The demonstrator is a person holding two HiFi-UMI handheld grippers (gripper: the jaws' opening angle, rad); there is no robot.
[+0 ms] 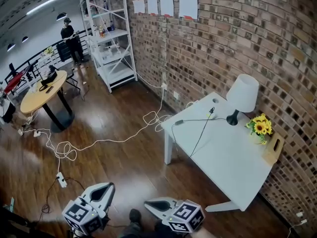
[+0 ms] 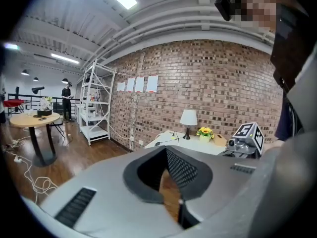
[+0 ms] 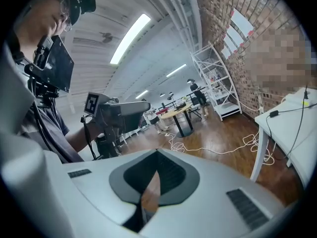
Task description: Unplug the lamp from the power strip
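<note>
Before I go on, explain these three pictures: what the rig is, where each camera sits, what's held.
A person holds a two-jaw gripper in each hand; no robot arm. The head view looks down from their head: left gripper and right gripper at the bottom, both shut and empty. The other two pictures come from cameras riding on each gripper. On the white table stand a lamp, sunflowers and a wooden block, with a black cable across it.
</note>
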